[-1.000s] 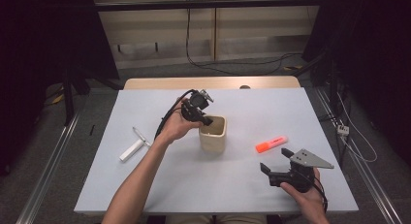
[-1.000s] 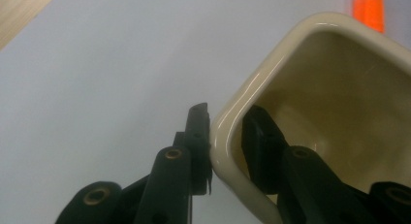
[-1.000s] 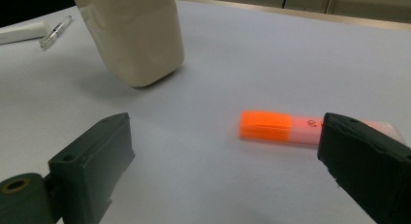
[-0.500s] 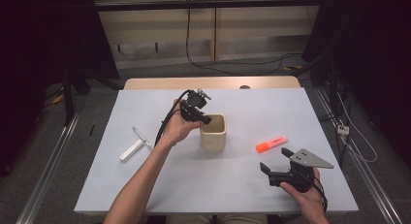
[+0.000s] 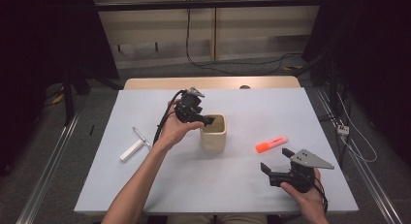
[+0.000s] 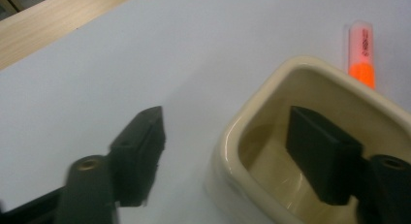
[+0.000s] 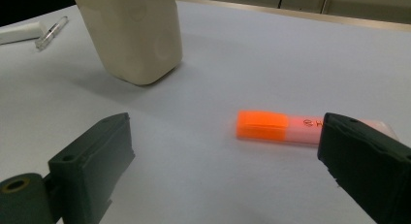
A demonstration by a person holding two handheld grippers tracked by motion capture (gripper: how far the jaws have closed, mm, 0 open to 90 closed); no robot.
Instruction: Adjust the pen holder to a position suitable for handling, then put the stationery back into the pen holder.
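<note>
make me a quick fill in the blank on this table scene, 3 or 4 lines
1. The left gripper is open, with one jaw inside the ____ and the other outside its wall.
2. The highlighter lying on the table has a cap coloured ____.
3. In the right gripper view, the right gripper has its jaws ____, with the highlighter beyond them.
4. In the high view, the white tube lies to the ____ of the cup.

Missing words: cup; orange; open; left

— You see the cup (image 5: pixel 213 133) mid-frame? Cream, glossy.
— And you've an orange highlighter (image 5: pixel 271 144) to its right, clear pink-tinted barrel.
— Your grippers are black; the table (image 5: pixel 252 103) pale blue-grey, a white stick (image 5: pixel 131 150) at left.
</note>
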